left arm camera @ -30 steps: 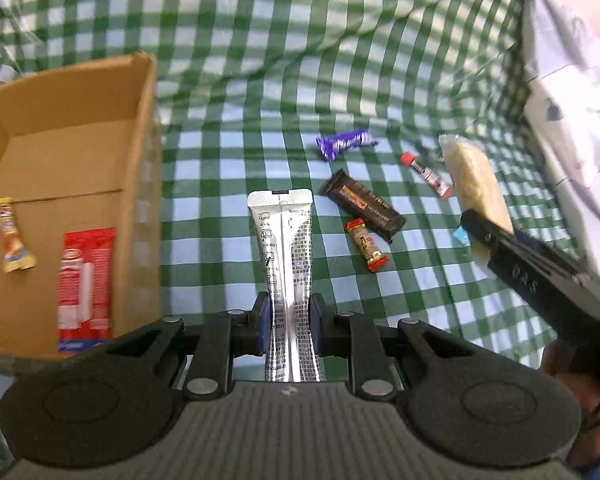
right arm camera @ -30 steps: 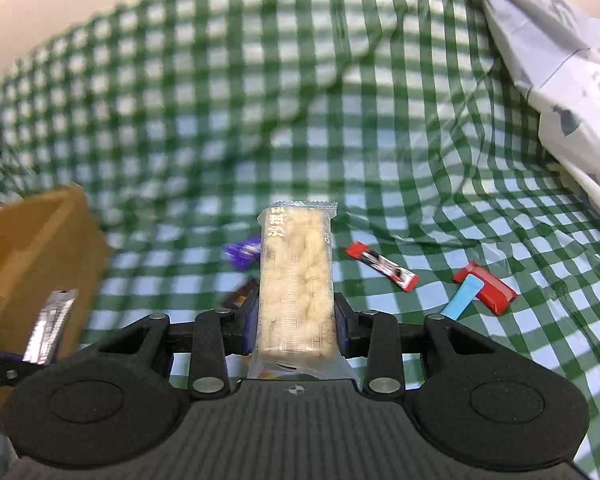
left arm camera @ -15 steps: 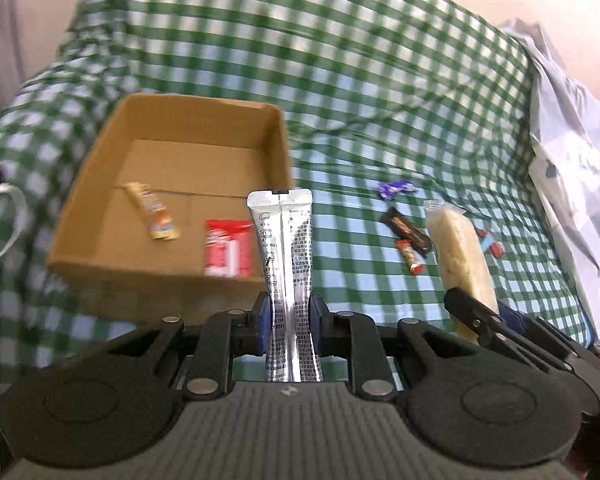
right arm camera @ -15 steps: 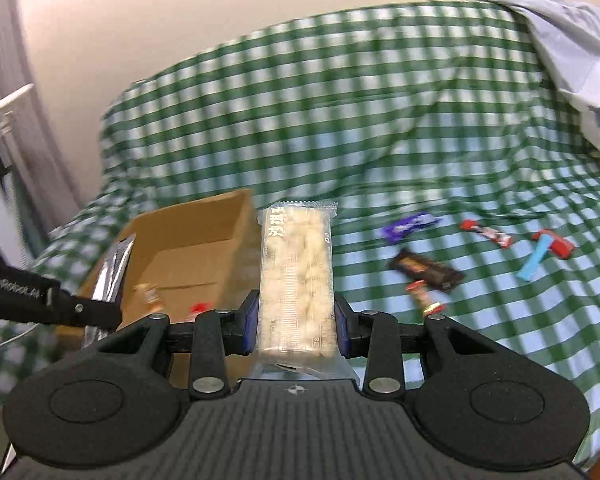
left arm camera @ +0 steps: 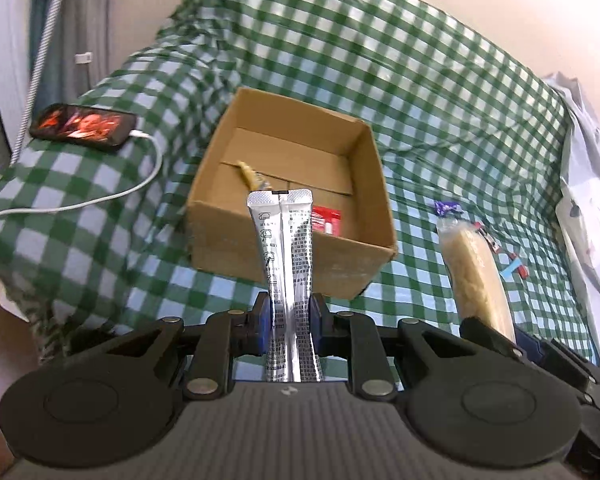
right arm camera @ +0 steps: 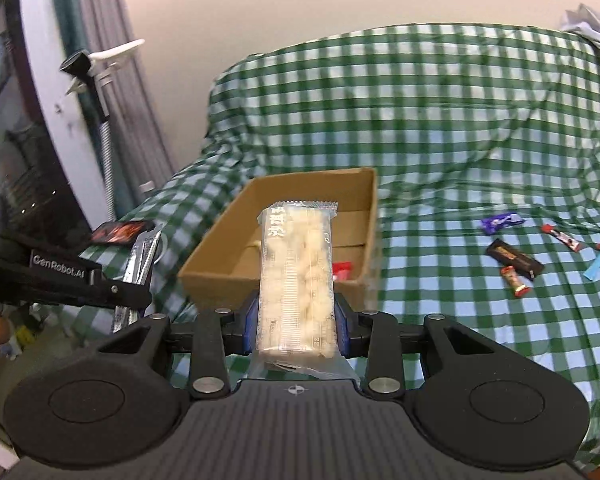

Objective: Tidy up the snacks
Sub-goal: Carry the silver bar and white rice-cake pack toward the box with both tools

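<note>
My left gripper (left arm camera: 287,316) is shut on a silver stick packet (left arm camera: 285,256), held in front of an open cardboard box (left arm camera: 292,256). The box holds a red packet (left arm camera: 326,219) and a yellow bar (left arm camera: 251,176). My right gripper (right arm camera: 295,320) is shut on a clear pack of pale rice crackers (right arm camera: 296,276), also before the box (right arm camera: 220,276). The cracker pack shows in the left wrist view (left arm camera: 474,272). The left gripper and silver packet (right arm camera: 138,268) show in the right wrist view.
Loose snacks lie on the green checked cloth to the right: a purple wrapper (right arm camera: 500,222), a dark bar (right arm camera: 514,258), a small red-yellow bar (right arm camera: 514,280), a red-black stick (right arm camera: 562,236). A phone (left arm camera: 84,128) on a white cable lies left of the box.
Both grippers have pulled back and swung left with their packs. The box now sits centred ahead and the loose snacks have moved off to the right.
</note>
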`<action>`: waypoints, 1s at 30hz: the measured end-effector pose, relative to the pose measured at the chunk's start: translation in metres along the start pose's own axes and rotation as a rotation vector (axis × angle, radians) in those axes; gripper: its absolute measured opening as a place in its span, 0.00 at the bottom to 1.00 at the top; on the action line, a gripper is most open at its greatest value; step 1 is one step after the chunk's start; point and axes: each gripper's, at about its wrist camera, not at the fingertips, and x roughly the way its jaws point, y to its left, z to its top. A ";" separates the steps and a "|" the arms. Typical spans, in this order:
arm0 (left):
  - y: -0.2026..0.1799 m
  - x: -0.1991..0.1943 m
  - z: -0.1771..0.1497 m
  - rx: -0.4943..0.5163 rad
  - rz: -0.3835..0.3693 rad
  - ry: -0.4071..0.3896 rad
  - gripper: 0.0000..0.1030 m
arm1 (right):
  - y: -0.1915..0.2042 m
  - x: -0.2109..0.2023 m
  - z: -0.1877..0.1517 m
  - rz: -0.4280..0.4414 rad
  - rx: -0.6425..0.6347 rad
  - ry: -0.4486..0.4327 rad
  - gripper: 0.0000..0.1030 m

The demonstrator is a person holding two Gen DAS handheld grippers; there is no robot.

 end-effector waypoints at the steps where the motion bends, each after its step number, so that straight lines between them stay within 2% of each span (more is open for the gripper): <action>1: 0.004 -0.002 -0.001 -0.007 0.000 -0.003 0.21 | 0.004 -0.002 -0.002 0.001 -0.002 0.004 0.37; 12: 0.022 -0.017 -0.003 -0.052 -0.024 -0.033 0.21 | 0.030 -0.009 -0.008 -0.014 -0.051 0.029 0.37; 30: 0.022 -0.006 0.004 -0.065 -0.026 -0.030 0.21 | 0.032 0.006 -0.002 -0.021 -0.076 0.055 0.37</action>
